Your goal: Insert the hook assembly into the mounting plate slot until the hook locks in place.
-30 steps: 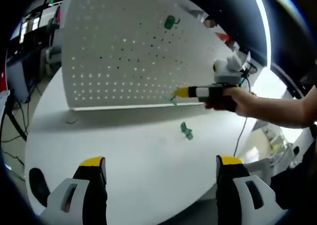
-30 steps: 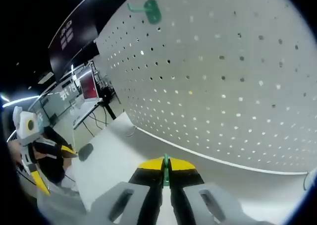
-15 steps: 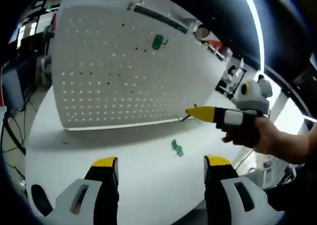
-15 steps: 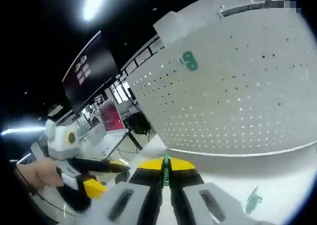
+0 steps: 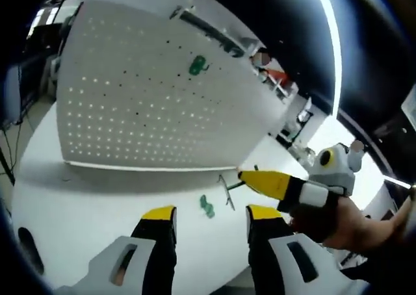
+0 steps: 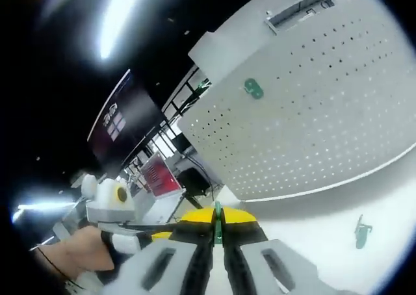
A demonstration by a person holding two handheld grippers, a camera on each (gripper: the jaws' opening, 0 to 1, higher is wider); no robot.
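In my right gripper view, the right gripper (image 6: 218,220) has its yellow-tipped jaws pressed together on a thin green hook (image 6: 218,214), whose tip pokes up between them. Ahead of those jaws and up to the right stands the white pegboard (image 6: 325,106), the mounting plate, tilted in this view. One green hook already hangs on it (image 6: 252,88), high on the board. Down to the right of my jaws, a loose green hook (image 6: 361,231) lies on the white table (image 6: 325,223), just in front of the board's lower edge. To the left of my jaws I see the left gripper (image 6: 156,233) in a hand (image 6: 71,256).

In my left gripper view, the left gripper (image 5: 209,215) has its jaws standing apart with nothing between them. The loose green hook lies on the table just beyond the gap. The right gripper comes in from the right, jaws closed, close to that hook; whether its pinched hook shows here I cannot tell. The pegboard stands beyond, well apart.
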